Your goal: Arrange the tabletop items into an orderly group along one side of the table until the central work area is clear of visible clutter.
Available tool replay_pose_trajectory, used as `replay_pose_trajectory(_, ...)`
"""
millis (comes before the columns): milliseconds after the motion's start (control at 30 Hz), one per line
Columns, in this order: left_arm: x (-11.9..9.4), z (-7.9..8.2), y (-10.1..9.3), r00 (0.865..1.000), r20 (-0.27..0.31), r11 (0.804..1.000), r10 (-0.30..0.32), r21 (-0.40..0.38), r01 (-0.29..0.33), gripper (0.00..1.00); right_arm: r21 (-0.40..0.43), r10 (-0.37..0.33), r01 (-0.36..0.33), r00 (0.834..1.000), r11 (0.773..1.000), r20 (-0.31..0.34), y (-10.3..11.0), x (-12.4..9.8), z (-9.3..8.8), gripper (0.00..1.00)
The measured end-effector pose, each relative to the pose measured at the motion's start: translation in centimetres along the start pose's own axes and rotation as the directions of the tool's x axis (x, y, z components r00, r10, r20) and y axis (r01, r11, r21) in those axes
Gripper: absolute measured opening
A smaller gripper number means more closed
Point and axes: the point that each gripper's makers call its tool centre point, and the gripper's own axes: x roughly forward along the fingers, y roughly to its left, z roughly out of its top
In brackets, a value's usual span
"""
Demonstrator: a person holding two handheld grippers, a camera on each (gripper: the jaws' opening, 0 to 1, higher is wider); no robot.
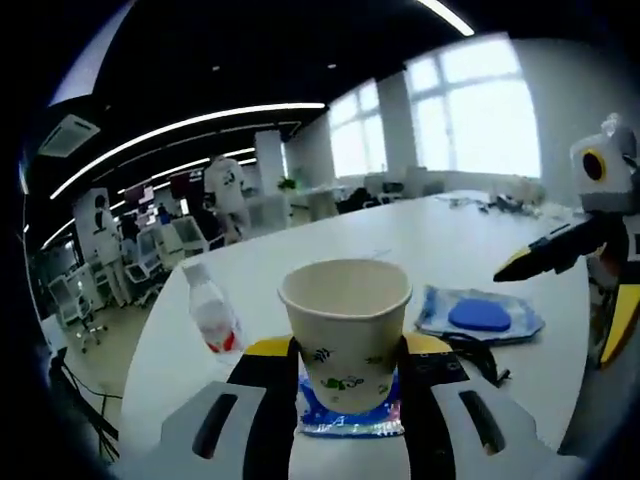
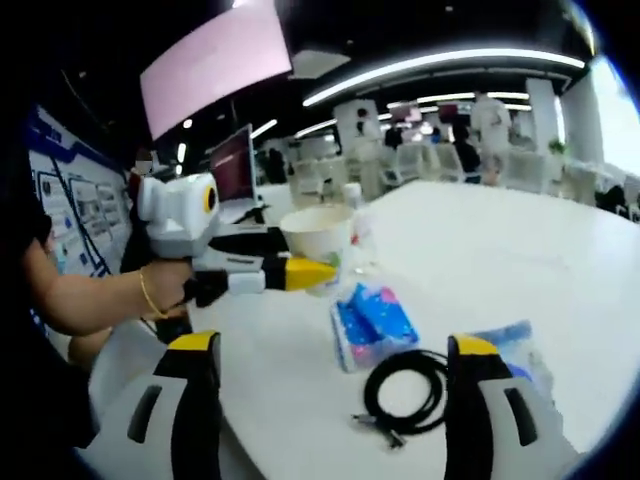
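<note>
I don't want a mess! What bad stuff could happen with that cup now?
The left gripper holds the paper cup by its thin walls, so squeezing harder could crumple it. The cup hangs right above the blue tissue pack, so it might bump it when set down. The black cable lies loose between the right gripper's jaws and could snag.

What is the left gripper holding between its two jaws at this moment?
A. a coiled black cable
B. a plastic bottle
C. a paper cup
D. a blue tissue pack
C: in the left gripper view the left gripper has its yellow-tipped jaws closed against both sides of the paper cup, above the blue tissue pack.
</note>
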Motion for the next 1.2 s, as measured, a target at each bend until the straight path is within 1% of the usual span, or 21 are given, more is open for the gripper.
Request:
replay_pose_trajectory(100,0.7,0.2,0.7,1.0,0.004,1.0,0.005,-0.003,-0.005,0.37,-0.017,-0.019,0.019,1.0,1.0,0.002,-0.7,0.0,-0.3,0.96)
replay_pose_trajectory(233,2.0,0.4,1.5,1.0,0.001,1.0,0.01,-0.01,-0.01,0.37,0.01,-0.041,0.041,0.999,0.999,-0.008,-1.5,0.1,-0.7,0.97)
replay_pose_trajectory(367,3.1,0.6,2.0,1.0,0.011,1.0,0.008,-0.02,-0.008,0.37,0.02,-0.049,0.049,0.999,0.999,-0.007,-1.7,0.1,-0.9,1.0)
replay_pose_trajectory(433,3.6,0.6,2.3,1.0,0.015,1.0,0.008,-0.023,-0.008,0.37,0.021,-0.051,0.051,0.999,0.998,0.0,-1.8,0.2,-0.9,1.0)
replay_pose_trajectory(600,4.9,0.5,3.0,1.0,0.019,0.999,0.02,-0.036,-0.02,0.37,0.044,-0.053,0.054,0.998,0.998,-0.017,-2.1,0.6,-1.4,1.0)
replay_pose_trajectory(733,5.8,0.1,3.8,0.999,0.017,0.999,0.037,-0.036,-0.036,0.37,0.056,-0.056,0.057,0.998,0.997,-0.02,-2.3,0.9,-1.7,1.0)
replay_pose_trajectory(800,6.6,-0.2,4.5,0.998,0.013,0.997,0.068,-0.045,-0.067,0.37,0.062,-0.059,0.06,0.998,0.996,-0.019,-2.5,1.1,-1.8,1.0)
replay_pose_trajectory(900,7.4,-0.6,4.9,0.996,0.015,0.996,0.083,-0.042,-0.082,0.37,0.075,-0.058,0.06,0.998,0.995,-0.028,-2.8,1.4,-2.3,0.98)
replay_pose_trajectory(1067,9.1,-1.0,5.4,0.995,0.026,0.994,0.094,-0.065,-0.092,0.37,0.081,-0.066,0.07,0.997,0.994,-0.045,-3.6,1.8,-3.0,0.96)
replay_pose_trajectory(1200,10.5,-1.9,5.8,0.994,0.015,0.992,0.105,-0.065,-0.104,0.37,0.094,-0.066,0.072,0.995,0.993,-0.07,-4.1,2.1,-3.5,0.94)
